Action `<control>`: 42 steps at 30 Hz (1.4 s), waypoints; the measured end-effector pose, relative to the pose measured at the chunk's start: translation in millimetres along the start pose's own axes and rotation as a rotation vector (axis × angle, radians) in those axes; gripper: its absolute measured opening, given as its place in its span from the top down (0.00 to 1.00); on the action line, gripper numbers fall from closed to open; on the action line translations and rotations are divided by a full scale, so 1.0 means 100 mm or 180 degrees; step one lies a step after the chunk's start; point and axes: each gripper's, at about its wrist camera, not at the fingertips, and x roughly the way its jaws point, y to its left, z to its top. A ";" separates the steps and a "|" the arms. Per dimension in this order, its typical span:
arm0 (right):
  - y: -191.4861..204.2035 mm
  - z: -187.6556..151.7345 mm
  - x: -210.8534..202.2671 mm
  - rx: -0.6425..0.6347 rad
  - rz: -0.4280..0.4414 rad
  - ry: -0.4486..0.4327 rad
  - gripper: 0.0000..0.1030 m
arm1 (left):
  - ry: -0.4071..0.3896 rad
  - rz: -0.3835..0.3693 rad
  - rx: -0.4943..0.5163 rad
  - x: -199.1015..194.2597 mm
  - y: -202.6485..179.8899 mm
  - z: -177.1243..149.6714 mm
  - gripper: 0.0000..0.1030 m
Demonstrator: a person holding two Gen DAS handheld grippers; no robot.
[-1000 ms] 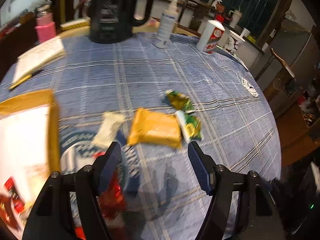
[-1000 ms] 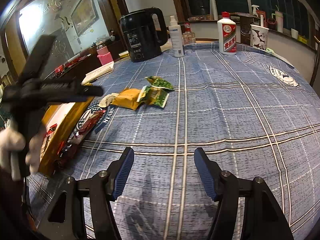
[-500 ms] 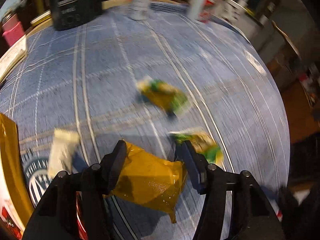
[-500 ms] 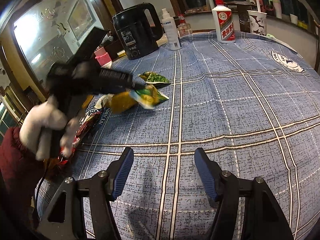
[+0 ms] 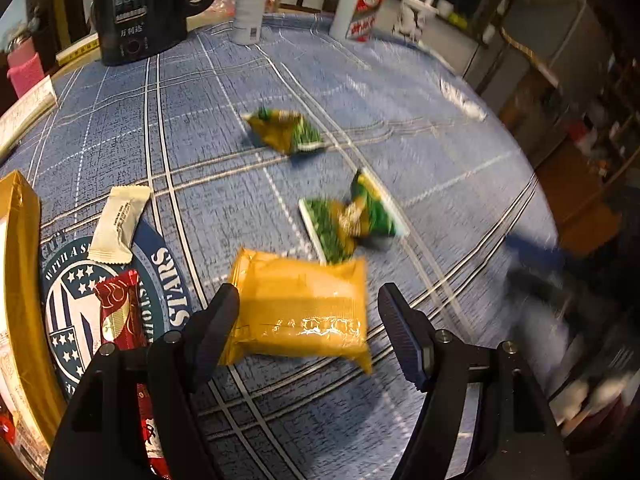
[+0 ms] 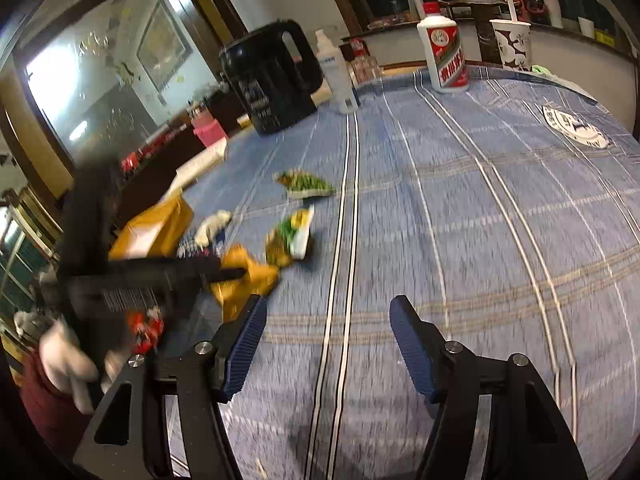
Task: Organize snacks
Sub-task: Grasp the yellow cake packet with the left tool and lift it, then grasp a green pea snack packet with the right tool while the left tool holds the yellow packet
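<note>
A yellow snack packet (image 5: 300,308) lies on the blue checked tablecloth (image 5: 200,128) between the fingers of my left gripper (image 5: 308,296). Its jaws are opening; the left pad sits at the packet's edge and the right pad stands clear of it. Two green packets (image 5: 286,130) (image 5: 348,220) lie beyond, with a white packet (image 5: 118,224) and a red packet (image 5: 120,312) to the left. My right gripper (image 6: 328,312) hangs open above bare cloth with nothing between its fingers. From there the left gripper (image 6: 224,272) shows over the yellow packet (image 6: 248,284), held by a white-gloved hand (image 6: 60,348).
A gold box (image 5: 20,280) stands at the left edge. At the back are a black kettle (image 5: 140,8), a white spray bottle (image 5: 250,0), a red-and-white bottle (image 5: 360,8) and a paper cup (image 6: 514,44). The round table drops off at the right.
My left gripper came down over the yellow packet, narrowed on it half a second ago and now stands wider. The nearer green packet has shifted. The right gripper drifted slightly.
</note>
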 end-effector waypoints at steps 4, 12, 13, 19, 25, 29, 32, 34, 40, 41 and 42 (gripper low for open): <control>-0.13 0.34 0.30 0.0186 0.0283 0.0098 0.31 | -0.0036 0.0058 0.0002 -0.05 -0.07 -0.08 0.30; -0.01 0.53 1.06 0.0315 0.0366 0.0586 0.31 | -0.0086 0.0068 -0.0070 -0.23 -0.15 -0.33 0.30; 0.05 0.51 1.08 0.0218 0.0275 0.0568 0.33 | -0.0086 0.0074 -0.0074 -0.22 -0.15 -0.32 0.30; 0.17 0.45 1.02 0.0063 0.0421 0.0515 0.72 | -0.0074 0.0033 -0.0291 -0.12 -0.11 -0.27 0.30; 0.09 0.32 0.72 0.0067 0.0340 0.0285 0.73 | -0.0061 0.0049 -0.0479 -0.03 -0.08 -0.13 0.28; -0.03 0.28 0.46 0.0120 0.0284 0.0063 0.78 | -0.0037 0.0119 -0.0435 0.07 -0.18 0.00 0.27; -0.12 0.29 0.28 0.0143 0.0287 -0.0102 0.86 | -0.0048 0.0417 -0.0241 0.15 -0.36 0.07 0.24; -0.13 0.29 0.20 0.0098 0.0254 -0.0197 0.93 | 0.0003 0.0626 -0.0107 0.24 -0.48 0.10 0.19; -0.31 0.25 0.21 0.0261 0.0284 -0.0213 0.87 | -0.0039 0.0670 0.0043 0.35 -0.56 0.14 0.30; -0.37 0.25 0.24 0.0334 0.0338 -0.0170 0.85 | -0.0053 0.0665 0.0036 0.35 -0.56 0.15 0.32; -0.42 0.25 0.27 0.0418 0.0386 -0.0136 0.77 | -0.0067 0.0659 0.0025 0.34 -0.55 0.15 0.38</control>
